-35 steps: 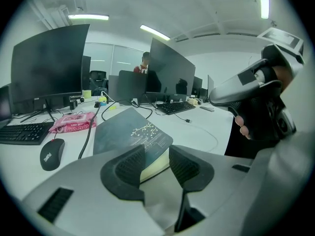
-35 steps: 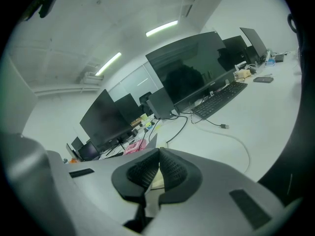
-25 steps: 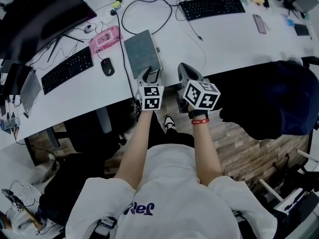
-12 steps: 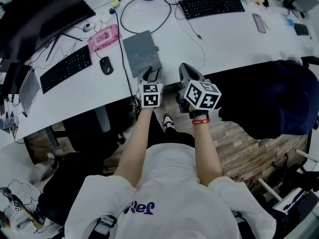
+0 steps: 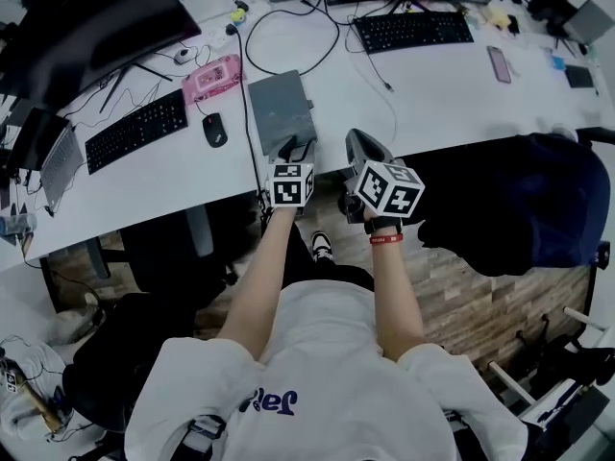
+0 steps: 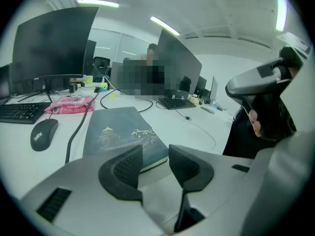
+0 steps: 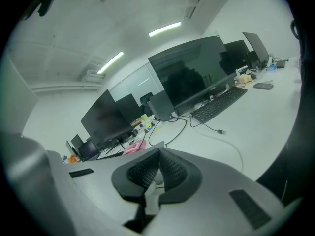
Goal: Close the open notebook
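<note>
The notebook point(image 5: 281, 111) lies closed on the white desk point(image 5: 442, 94), its dark grey cover up. In the left gripper view the notebook point(image 6: 120, 134) shows a pale gold picture on the cover. My left gripper point(image 5: 293, 148) hovers at the notebook's near edge, open, and nothing sits between its pads point(image 6: 155, 154). My right gripper point(image 5: 360, 147) hangs just right of it over the desk's front edge. Its jaws point(image 7: 158, 154) are shut and empty.
Left of the notebook lie a black mouse point(image 5: 212, 130), a black cable point(image 5: 241, 104), a pink pack point(image 5: 213, 77) and a keyboard point(image 5: 136, 131). A second keyboard point(image 5: 413, 30) and a phone point(image 5: 499, 64) lie far right. A dark chair point(image 5: 519, 200) stands to the right.
The left gripper has rolled slightly about its own axis. Both hands stay where they were, and the notebook has not moved on the desk.
</note>
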Available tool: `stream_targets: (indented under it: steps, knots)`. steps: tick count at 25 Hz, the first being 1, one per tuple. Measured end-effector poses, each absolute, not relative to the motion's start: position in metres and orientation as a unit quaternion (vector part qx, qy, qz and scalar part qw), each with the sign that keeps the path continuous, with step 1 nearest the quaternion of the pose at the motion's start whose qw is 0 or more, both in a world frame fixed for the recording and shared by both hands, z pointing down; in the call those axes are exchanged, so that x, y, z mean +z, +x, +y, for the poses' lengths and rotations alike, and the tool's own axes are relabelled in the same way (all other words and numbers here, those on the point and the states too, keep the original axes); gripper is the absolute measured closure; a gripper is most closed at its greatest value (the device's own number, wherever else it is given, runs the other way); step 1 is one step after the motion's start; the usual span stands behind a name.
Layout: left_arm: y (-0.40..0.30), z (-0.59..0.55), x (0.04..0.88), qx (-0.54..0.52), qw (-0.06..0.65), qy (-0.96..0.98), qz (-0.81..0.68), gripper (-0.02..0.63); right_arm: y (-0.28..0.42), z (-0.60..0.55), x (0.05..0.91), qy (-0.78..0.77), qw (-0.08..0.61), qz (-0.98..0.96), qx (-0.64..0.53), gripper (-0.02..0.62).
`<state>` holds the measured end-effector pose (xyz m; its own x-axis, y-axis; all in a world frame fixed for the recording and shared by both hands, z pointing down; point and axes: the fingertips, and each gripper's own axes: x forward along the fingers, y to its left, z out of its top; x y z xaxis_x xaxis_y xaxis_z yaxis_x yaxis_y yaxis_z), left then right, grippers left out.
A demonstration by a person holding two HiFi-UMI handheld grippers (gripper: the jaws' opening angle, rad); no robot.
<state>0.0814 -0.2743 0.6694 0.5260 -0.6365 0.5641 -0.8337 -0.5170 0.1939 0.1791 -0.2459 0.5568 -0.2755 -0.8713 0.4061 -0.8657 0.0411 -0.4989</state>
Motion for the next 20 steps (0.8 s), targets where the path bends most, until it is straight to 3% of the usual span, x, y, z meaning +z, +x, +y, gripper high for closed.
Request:
stream_targets:
  steps: [8, 17, 20]
  knots:
    - [0.036, -0.267, 0.586, 0.14, 0.214, 0.839, -0.481, 0.443, 0.153, -0.25, 0.512, -0.583, 0.009, 0.752, -0.308, 0.581]
    - [-0.027, -0.243, 0.47, 0.075, 0.148, 0.829, -0.534, 0.445, 0.114, -0.242, 0.452, -0.552, -0.006, 0.801, -0.231, 0.581]
    - [-0.046, -0.23, 0.438, 0.057, 0.129, 0.823, -0.55, 0.473, 0.103, -0.233, 0.434, -0.546, -0.005, 0.811, -0.211, 0.581]
